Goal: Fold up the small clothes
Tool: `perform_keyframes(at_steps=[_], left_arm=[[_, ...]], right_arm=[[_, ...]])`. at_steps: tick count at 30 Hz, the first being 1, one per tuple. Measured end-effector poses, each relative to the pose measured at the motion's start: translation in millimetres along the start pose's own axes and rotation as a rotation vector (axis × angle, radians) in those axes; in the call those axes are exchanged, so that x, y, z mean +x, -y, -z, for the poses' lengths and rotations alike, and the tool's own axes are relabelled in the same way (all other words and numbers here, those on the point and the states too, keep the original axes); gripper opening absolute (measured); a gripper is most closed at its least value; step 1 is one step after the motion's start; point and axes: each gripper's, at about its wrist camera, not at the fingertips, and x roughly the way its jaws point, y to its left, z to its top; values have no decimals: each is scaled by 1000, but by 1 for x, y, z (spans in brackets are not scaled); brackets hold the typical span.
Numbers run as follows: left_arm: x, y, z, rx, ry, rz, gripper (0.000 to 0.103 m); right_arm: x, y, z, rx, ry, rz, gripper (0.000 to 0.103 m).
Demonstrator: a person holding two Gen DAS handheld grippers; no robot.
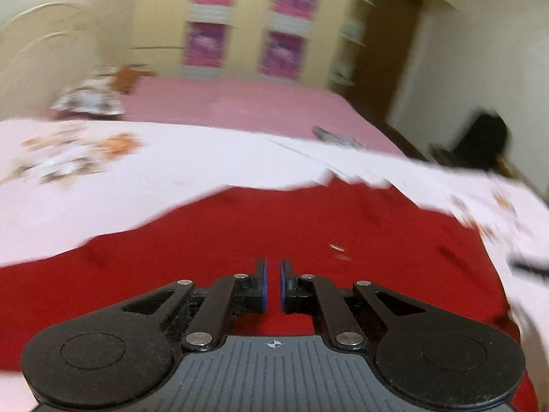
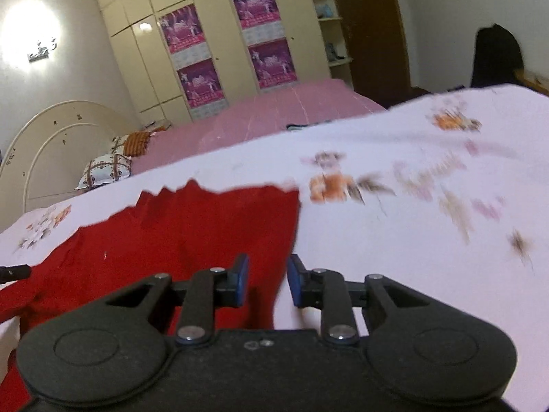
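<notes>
Red garment [image 2: 192,237] lies flat on the white floral sheet [image 2: 411,226], low, nothing standing on it. Right of the garment the sheet is bare and open. Beyond the garment's far edge the sheet runs clear to the pink bed cover [image 2: 274,116]; a small dark item [image 1: 334,136], blurred, lies there. Far left of the garment, pillows [image 2: 106,168] and the white headboard [image 2: 51,144] block. Well behind, the wardrobe [image 2: 219,44] and brown door [image 2: 367,24]. A thin black part [image 2: 13,272] pokes in at the garment's left edge.
</notes>
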Motion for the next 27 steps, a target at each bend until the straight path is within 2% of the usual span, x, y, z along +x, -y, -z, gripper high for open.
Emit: perform_keyframes(at_steps=[2, 4, 5, 7, 8, 9, 10, 11, 14, 16, 18, 19, 20, 21, 22, 23, 24, 25, 26, 27], left_arm=[[22, 13, -1, 40, -48, 13, 5], [39, 19, 1, 72, -82, -13, 5], [45, 20, 2, 85, -85, -27, 5], [48, 15, 4, 83, -76, -45, 5], [47, 13, 3, 70, -73, -60, 5], [46, 11, 4, 65, -77, -73, 5], [44, 9, 3, 70, -79, -86, 5], [43, 8, 3, 75, -80, -96, 5], [40, 7, 2, 57, -83, -106, 5], [37, 17, 1, 73, -59, -106, 5], [37, 29, 2, 105, -38, -90, 5], [42, 33, 4, 116, -59, -87, 5], [46, 33, 8, 123, -78, -96, 6], [44, 31, 9, 125, -64, -94, 7], [40, 26, 10, 116, -67, -109, 7], [35, 22, 10, 115, -69, -144, 7], [29, 20, 11, 122, -63, -174, 7], [21, 19, 13, 130, -51, -201, 7], [13, 21, 15, 136, -33, -211, 8], [7, 27, 18, 159, -15, -204, 14]], right_arm=[[21, -1, -13, -35, 9, -13, 24], [41, -1, -21, -55, -7, -53, 24], [52, -2, -24, -79, -21, -80, 24], [71, -1, -25, -125, -52, -89, 18], [83, 4, -23, -151, -78, -21, 13], [88, 14, -23, -136, -57, 30, 11], [89, 21, -25, -102, -53, 54, 17], [90, 26, -29, -76, -66, 95, 20], [79, 18, -32, -93, -46, 88, 22], [67, 3, -30, -115, -8, 37, 25], [65, -20, -22, -169, -31, -62, 24], [65, -32, -15, -220, -46, -98, 24], [67, -40, -9, -271, -61, -98, 24], [70, -42, -5, -300, -80, -57, 16], [74, -32, -3, -276, -97, -19, 12], [71, -19, -6, -212, -90, -46, 6], [65, -10, -10, -163, -87, -17, 10], [57, -10, -12, -178, -70, 77, 23], [47, -7, -13, -177, -44, 92, 23], [34, -6, -13, -138, -27, 30, 23]])
